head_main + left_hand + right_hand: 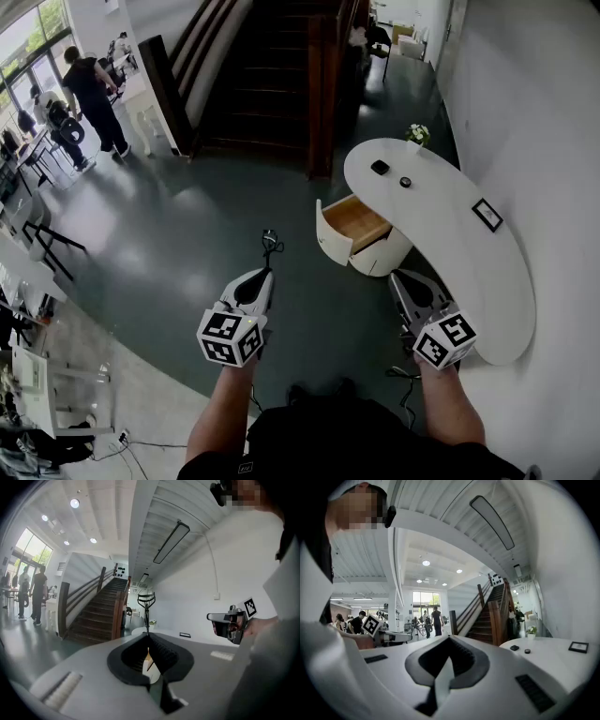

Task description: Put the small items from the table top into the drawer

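Observation:
My left gripper (267,270) is shut on a black eyelash curler (272,246), which sticks out forward over the floor, left of the open drawer (356,228). In the left gripper view the curler (146,603) stands upright from the closed jaws of the left gripper (148,635). My right gripper (398,277) hangs shut and empty by the table's near edge, just right of the drawer. On the white curved table (469,253) lie a small black block (380,167) and a small round black item (405,182); both show far off in the right gripper view, block (514,647) and round item (527,651).
A small framed picture (487,214) and a vase of white flowers (418,134) also stand on the table. A dark staircase (272,75) rises behind it. A person (92,98) stands at far left among chairs and desks. The wall runs along the right.

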